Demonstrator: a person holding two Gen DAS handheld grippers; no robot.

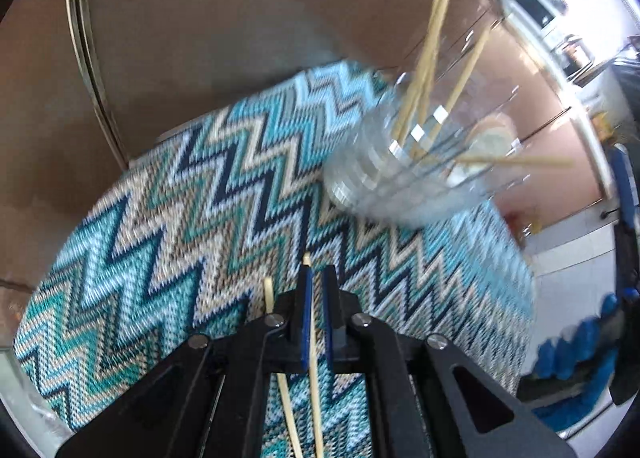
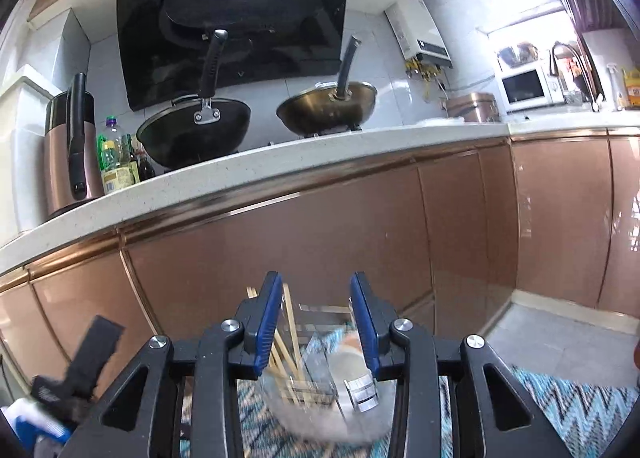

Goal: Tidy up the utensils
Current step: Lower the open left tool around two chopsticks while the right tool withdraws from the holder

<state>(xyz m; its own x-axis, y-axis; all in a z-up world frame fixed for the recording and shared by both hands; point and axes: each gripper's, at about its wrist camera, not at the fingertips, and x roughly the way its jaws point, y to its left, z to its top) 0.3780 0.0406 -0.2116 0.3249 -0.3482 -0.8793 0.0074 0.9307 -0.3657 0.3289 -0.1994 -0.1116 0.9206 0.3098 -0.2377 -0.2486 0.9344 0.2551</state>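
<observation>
A chopstick (image 1: 313, 342) is pinched in the left gripper (image 1: 316, 278), its length along the fingers, tip toward the mat (image 1: 160, 194); the glass (image 2: 320, 390) near the mat's far edge is straddled by the half-open right gripper (image 2: 316, 322)

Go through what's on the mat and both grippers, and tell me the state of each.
left gripper: jaws shut on a chopstick
right gripper: jaws open around the glass, not pressing
glass: tilted, chopsticks inside
loose chopstick: lying on the mat
</observation>
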